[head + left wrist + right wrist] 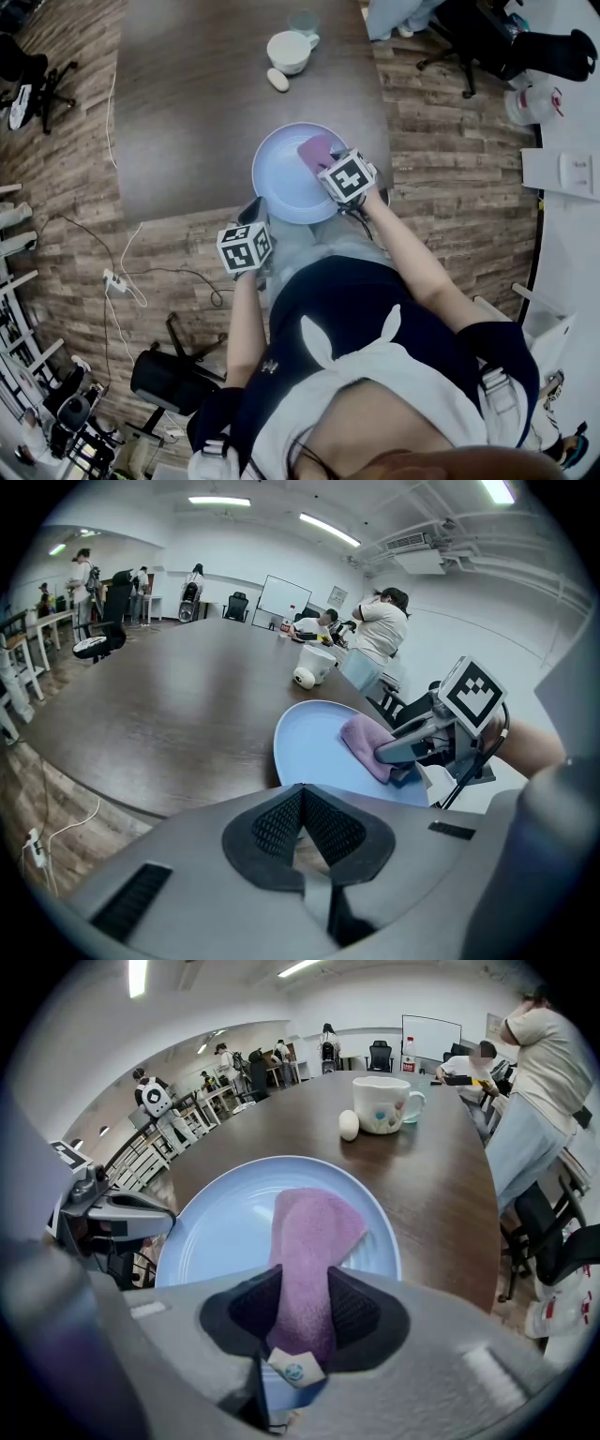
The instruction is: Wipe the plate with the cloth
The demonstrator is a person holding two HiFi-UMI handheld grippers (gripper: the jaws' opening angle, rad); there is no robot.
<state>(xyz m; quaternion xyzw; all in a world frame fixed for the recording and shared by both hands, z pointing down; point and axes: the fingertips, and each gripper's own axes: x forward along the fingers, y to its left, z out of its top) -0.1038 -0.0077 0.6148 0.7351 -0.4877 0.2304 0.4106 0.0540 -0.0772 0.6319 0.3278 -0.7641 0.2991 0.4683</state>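
A light blue plate [279, 180] [314, 747] [220, 1227] lies at the near edge of the dark table. A pink cloth [315, 150] [366, 741] [317, 1227] rests on the plate's right half. My right gripper [330, 165] [302, 1281] is shut on the cloth's near end and points steeply down onto the plate; it also shows in the left gripper view, right gripper [405, 752]. My left gripper [251, 213] [302, 791] sits just off the plate's near-left rim, pads together with nothing between them.
A white mug [289, 52] [382, 1103], a small white egg-shaped thing [277, 80] [348, 1125] and a clear cup [303, 22] [362, 671] stand farther back on the table [187, 112]. Cables and a black chair [173, 380] are on the floor at the left. People stand beyond the table.
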